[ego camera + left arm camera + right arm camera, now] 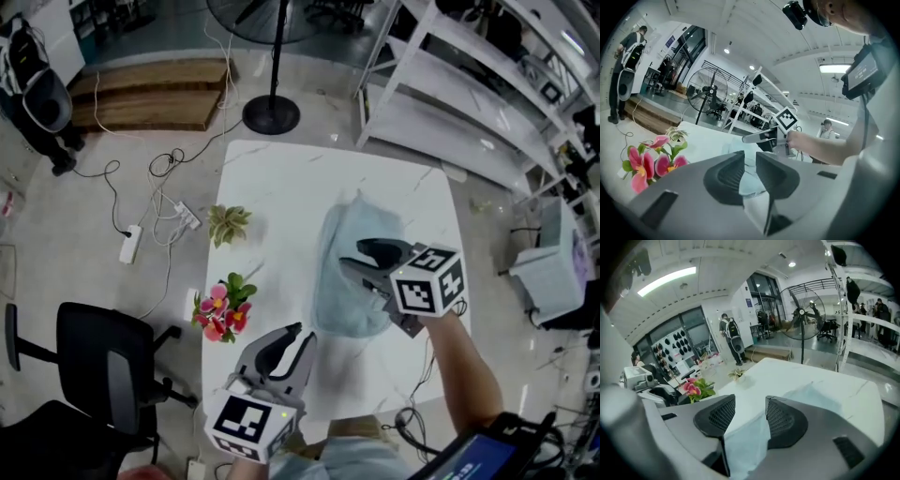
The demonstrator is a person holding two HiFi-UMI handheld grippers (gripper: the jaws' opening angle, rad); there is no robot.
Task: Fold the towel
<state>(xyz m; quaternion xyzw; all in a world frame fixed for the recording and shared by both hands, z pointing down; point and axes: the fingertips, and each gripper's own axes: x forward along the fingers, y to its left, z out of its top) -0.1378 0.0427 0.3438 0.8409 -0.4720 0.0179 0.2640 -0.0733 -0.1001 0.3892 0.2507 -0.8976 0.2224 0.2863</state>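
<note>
One light-blue towel (330, 281) lies lengthwise near-to-far on the table (272, 187), right gripper (352, 255) wide above it, left gripper (305, 333) narrow, empty.

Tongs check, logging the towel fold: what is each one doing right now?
Left tongs: slightly open, empty.
Right tongs: open over the towel, not gripping it.

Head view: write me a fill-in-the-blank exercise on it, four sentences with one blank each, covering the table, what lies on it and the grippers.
1. The towel is light ____.
2. It lies on a ____ table.
3. The flowers beside the left gripper are ____.
4. The right gripper, jaws apart, hangs over the ____.

Missing words: blue; white; pink; towel.
</note>
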